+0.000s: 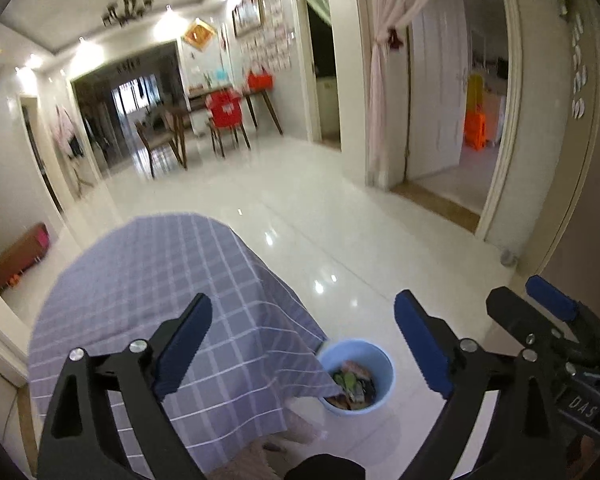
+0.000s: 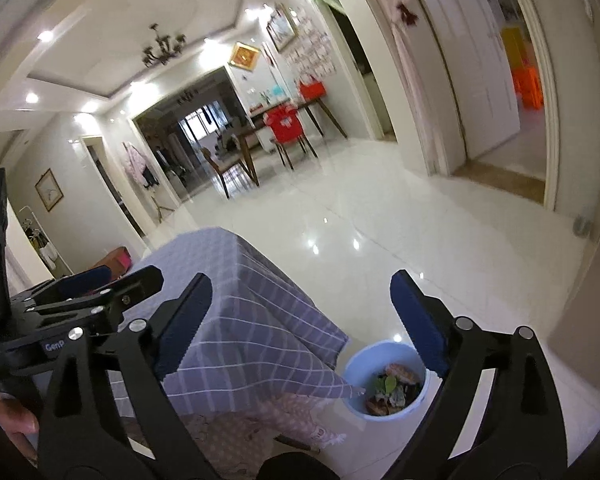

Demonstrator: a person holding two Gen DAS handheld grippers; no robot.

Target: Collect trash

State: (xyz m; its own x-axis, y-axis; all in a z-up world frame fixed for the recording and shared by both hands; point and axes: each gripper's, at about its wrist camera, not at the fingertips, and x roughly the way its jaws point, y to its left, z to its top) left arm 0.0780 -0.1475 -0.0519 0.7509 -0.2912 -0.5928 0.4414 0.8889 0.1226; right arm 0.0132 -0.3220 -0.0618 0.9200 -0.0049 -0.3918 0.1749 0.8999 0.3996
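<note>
One table (image 1: 148,280) fills your near view, draped in a purple checked cloth whose top shows nothing lying on it — no scrap is visible there for you to pick up. Beside the table's hanging corner, down on the white floor (image 1: 340,220), stands one pale blue bin (image 1: 356,376), already holding a small heap of trash (image 1: 352,386): brown wrappers and something green, too jumbled to count. So you look nearly done, or done; whatever is left would have to be out of sight, since neither view shows loose litter near the table.

You hold two grippers above the table's edge. Your left gripper (image 1: 304,344) has its blue pads spread wide with nothing between them; your right gripper (image 2: 300,324) is spread the same way and just as empty. Beyond the table, well apart, you can make out one dining set with a red-covered chair (image 1: 224,109).
</note>
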